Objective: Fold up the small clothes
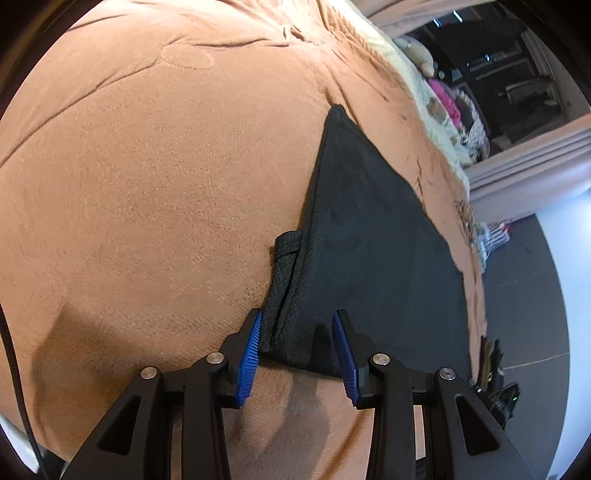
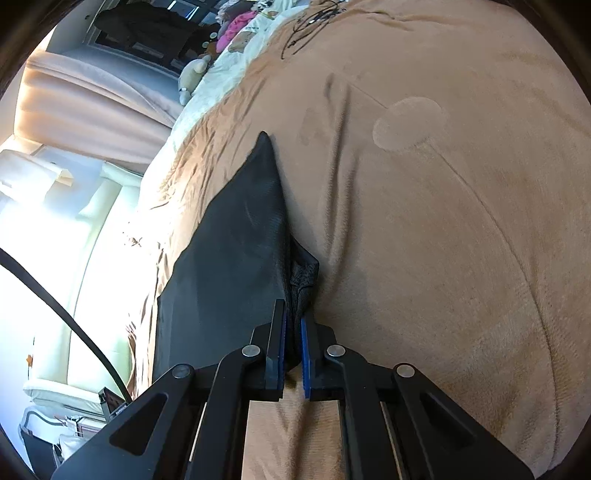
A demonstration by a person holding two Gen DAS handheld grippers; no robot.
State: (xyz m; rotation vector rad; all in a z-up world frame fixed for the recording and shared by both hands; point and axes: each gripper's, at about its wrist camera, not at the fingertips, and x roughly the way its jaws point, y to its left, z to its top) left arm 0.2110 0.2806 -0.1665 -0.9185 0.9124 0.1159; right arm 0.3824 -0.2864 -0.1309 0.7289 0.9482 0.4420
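With one fold judged made, the black garment (image 1: 369, 236) is pinched by the right gripper (image 2: 293, 332) while the left gripper (image 1: 297, 332), jaws wide, straddles its 6 o'clock corner.

Matt black knit garment (image 1: 369, 236), fuzzy blanket (image 1: 147, 166)

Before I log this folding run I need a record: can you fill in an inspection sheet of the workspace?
Surface: tan blanket, wrinkled, round imprint in it.
Job's things: black garment lying on the blanket, thick knit band at its near edge.
Clutter: dark tangled cord at the blanket's far end.
Grippers: left tongs open, astride the garment's near corner; right tongs shut on the garment's edge.
Cables: black cable hanging at left of right view.
Surroundings: curtain, plush toys.
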